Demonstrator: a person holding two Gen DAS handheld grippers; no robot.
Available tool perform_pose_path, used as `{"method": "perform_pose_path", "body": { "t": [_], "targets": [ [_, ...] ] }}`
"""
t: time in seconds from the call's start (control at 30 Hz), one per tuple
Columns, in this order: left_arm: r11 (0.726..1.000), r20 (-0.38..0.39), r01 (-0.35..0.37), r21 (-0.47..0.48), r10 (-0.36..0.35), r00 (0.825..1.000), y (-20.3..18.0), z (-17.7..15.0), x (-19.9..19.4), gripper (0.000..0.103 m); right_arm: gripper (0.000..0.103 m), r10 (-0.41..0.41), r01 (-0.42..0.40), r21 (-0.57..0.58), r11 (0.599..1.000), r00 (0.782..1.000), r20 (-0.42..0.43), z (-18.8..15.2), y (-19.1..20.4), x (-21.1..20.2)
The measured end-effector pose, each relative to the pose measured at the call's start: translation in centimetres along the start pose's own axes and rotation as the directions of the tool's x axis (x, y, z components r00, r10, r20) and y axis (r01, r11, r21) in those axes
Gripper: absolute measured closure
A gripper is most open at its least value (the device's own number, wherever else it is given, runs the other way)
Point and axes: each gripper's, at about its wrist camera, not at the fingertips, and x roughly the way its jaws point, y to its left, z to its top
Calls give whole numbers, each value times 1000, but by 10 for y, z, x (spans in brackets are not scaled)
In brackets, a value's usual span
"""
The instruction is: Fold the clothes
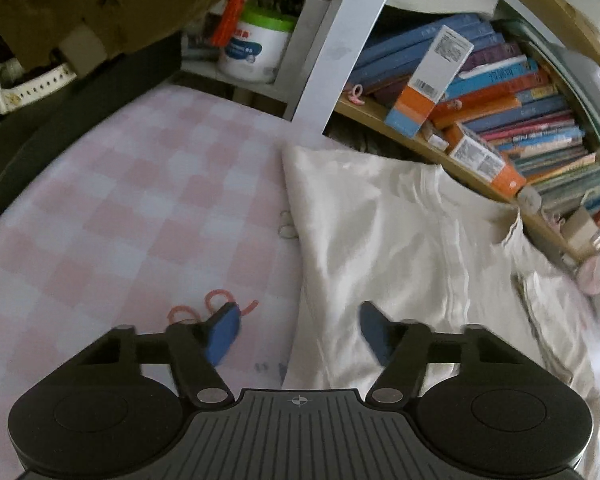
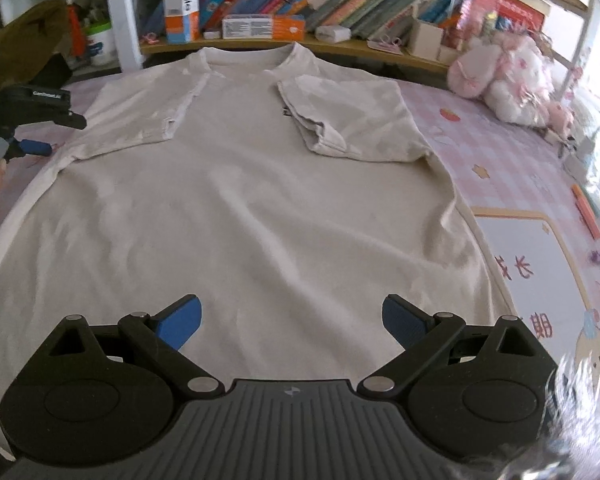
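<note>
Pink checked bedding (image 1: 120, 200) underlies both wide-open, empty hand-held grippers (image 1: 298, 330) (image 2: 292, 322).

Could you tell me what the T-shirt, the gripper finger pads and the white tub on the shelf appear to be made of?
T-shirt: soft matte knit, probably cotton; it lies limp with fine wrinkles and stitched hems.
Finger pads: blue, matte, ribbed on the face, so likely rubber or soft plastic.
Tub: smooth white plastic by its look, slightly glossy, with a green rim and a printed label.
</note>
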Motion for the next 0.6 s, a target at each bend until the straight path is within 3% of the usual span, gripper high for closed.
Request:
{"method": "perform_pose_path", "body": {
  "t": [0.1, 0.17, 0.2, 0.3, 0.6],
  "targets": [
    [1000, -15, 13, -27, -13, 1000, 1, 5, 5, 63, 5, -9, 9, -2, 1000, 1000, 3, 1, 2, -1],
    [1000, -25, 7, -21, -7, 1000, 0, 6, 8, 81, 5, -12, 12, -13, 1000, 1000, 7, 1, 4, -1],
    [1000, -25, -3, -12, 3, 1000, 1, 6, 9, 98, 5, -13, 13, -16, 1000, 1000, 7, 1, 4, -1],
    [999, -4, -41, 24, 41, 999, 3, 7, 9, 103, 5, -14, 14, -22, 1000, 1000, 4, 3, 5, 0],
    [1000, -4, -25, -16, 25, 1000, 20, 10, 7, 103, 5, -17, 16, -13, 1000, 1000, -4, 6, 1, 3]
  ]
}}
